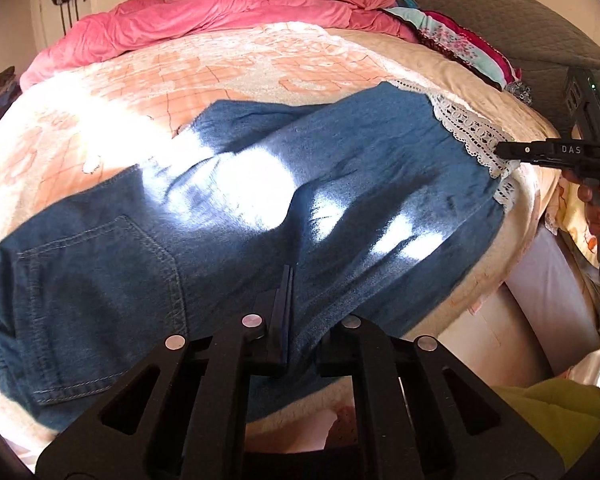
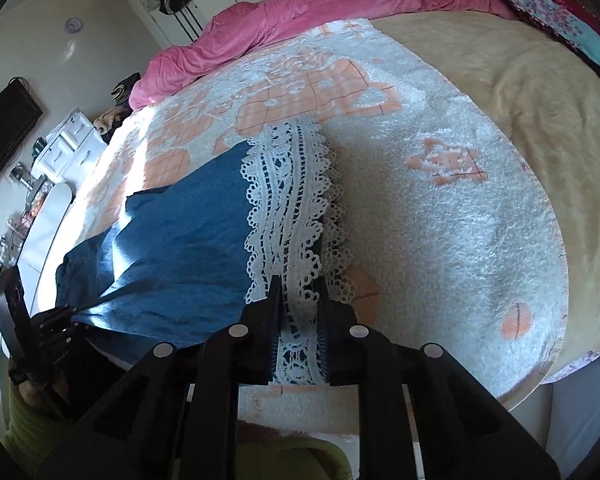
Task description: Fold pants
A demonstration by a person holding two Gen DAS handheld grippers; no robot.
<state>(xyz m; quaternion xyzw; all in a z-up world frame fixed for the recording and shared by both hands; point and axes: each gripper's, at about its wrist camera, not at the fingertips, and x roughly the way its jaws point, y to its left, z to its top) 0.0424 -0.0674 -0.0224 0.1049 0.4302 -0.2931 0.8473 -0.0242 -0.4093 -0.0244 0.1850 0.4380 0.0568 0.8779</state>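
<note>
Left tool (image 1: 286,280): jaws fully together, pinching the near edge of the pants (image 1: 260,208) about midway along their length. The right wrist view shows denim drawn taut toward this tool, so I judge the grip is live and is meant to pin the midpoint as the fold line.

Right tool (image 2: 299,292): jaws a narrow gap apart, with the lace hem (image 2: 288,208) running between the fingers. Both pads appear to bear on the lace, and it bunches slightly at the tips, so I read this as a grip on the hem. No earlier frame, so firmness is a judgement only. From the left wrist view the same tool reaches in from the side to the lace at the leg end, with a hand behind it.

Pants: lying flat on the bed (image 2: 440,240), waist and back pocket (image 1: 100,312) toward the left side, legs stacked one on the other, lace end toward the right. Strong sun patches across the denim wash out some detail.

Reading of the holds: one tool at the middle, one at the hem, which suits carrying the leg end over toward the waist. Fold not yet made.

Far side: pink quilt (image 1: 220,12) bunched along the far edge of the bed, floral cloth (image 1: 460,44) beside it, wardrobe doors beyond.
</note>
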